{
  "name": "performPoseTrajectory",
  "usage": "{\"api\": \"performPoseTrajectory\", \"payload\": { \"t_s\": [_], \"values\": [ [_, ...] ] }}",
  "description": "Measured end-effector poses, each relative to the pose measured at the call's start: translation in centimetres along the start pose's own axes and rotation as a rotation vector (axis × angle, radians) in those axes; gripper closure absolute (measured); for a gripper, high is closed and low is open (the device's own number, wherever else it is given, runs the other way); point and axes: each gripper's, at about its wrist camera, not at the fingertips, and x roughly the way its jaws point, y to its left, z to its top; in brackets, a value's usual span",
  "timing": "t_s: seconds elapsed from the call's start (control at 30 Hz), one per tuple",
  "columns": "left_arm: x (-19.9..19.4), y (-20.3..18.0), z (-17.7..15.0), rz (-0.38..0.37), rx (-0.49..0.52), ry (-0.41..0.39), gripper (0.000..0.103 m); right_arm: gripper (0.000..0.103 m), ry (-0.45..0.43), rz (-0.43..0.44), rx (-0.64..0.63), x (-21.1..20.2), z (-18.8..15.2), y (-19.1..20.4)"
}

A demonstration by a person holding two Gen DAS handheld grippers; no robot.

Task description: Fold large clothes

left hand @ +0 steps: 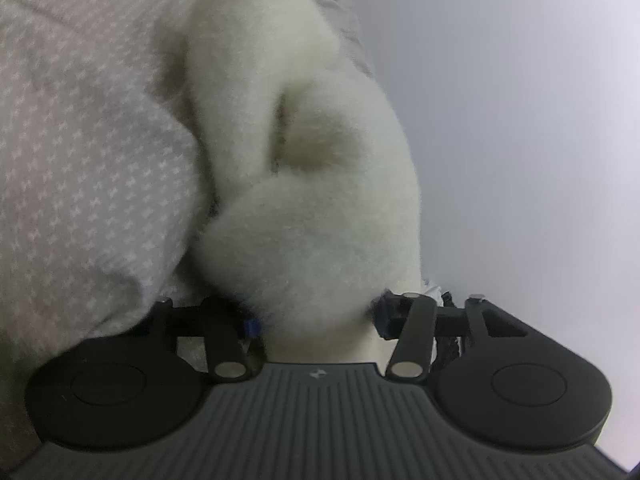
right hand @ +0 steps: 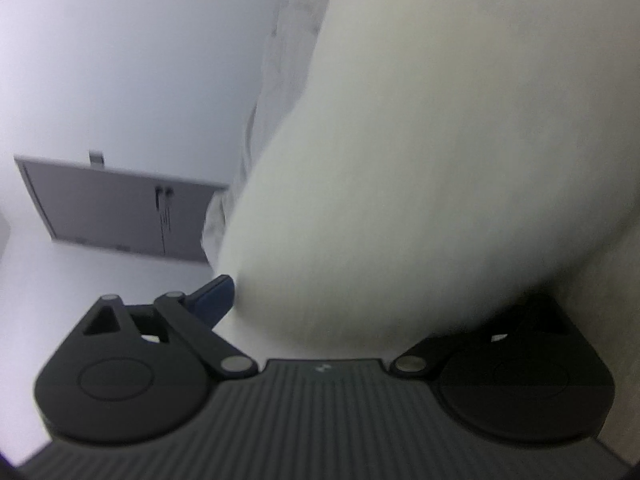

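The fluffy white fleece garment [left hand: 296, 168] is the thing to place everything by. In the left wrist view it lies bunched in thick rolls on a pale pink bed cover with a small white repeating print [left hand: 80, 152], which spreads to the left of the garment and under it. To the right of the garment there is only a plain pale grey wall [left hand: 520, 120].

The left gripper [left hand: 316, 320], a black two-finger tool, sits just below the nearest roll of the garment. Its jaws stand about half open, and a thick bundle of the fleece fills the gap between them, with the blue-tipped fingers [left hand: 251, 326] pressing into it on both sides, so this gripper has hold of the garment.

In the right wrist view the garment [right hand: 420, 180] is blurred and fills the upper right of the picture. The right gripper [right hand: 360, 312] has its jaws spread wide. A bulge of the fleece sits between them; the left blue finger [right hand: 214, 296] lies just at the fleece's edge, while the other finger is hidden under the cloth, so I cannot tell whether it grips. To the left of the garment, well apart, a grey rectangular panel [right hand: 116, 212] hangs on the pale wall.
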Motion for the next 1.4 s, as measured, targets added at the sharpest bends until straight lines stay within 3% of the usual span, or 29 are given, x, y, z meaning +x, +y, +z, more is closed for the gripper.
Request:
{"api": "performPoseTrajectory", "payload": {
  "t_s": [0.1,0.23,0.4,0.5,0.7,0.87,1.17,1.4],
  "values": [
    [-0.3,-1.3,0.5,0.009,0.063,-0.009,0.051,0.019,-0.011,0.001,0.074,-0.3,0.5,-1.1],
    [-0.8,-1.0,0.5,0.001,0.078,-0.002,0.052,0.027,-0.013,-0.006,0.083,-0.5,1.2,-1.4],
    [-1.5,-2.1,0.9,0.016,0.173,-0.017,0.055,0.052,-0.024,-0.044,-0.043,-1.1,0.9,-0.1],
    [-1.8,-3.0,0.9,0.019,0.21,-0.023,0.057,0.061,-0.034,-0.072,-0.185,-1.8,0.8,2.0],
    [-3.6,-5.1,0.7,-0.003,0.3,-0.059,0.059,0.066,-0.057,-0.072,-0.325,-1.8,-0.3,5.0],
    [-5.4,-5.5,0.1,-0.018,0.301,-0.058,0.06,0.068,-0.083,-0.064,-0.391,-3.9,-0.7,5.6],
    [-8.2,-8.1,-2.8,-0.077,0.391,-0.05,0.061,0.069,-0.134,-0.033,-0.429,-7.2,-0.6,7.5],
    [-8.8,-12.4,-5.2,-0.128,0.437,-0.028,0.061,0.069,-0.199,0.008,-0.462,-11.6,0.1,8.5]
  ]
}}
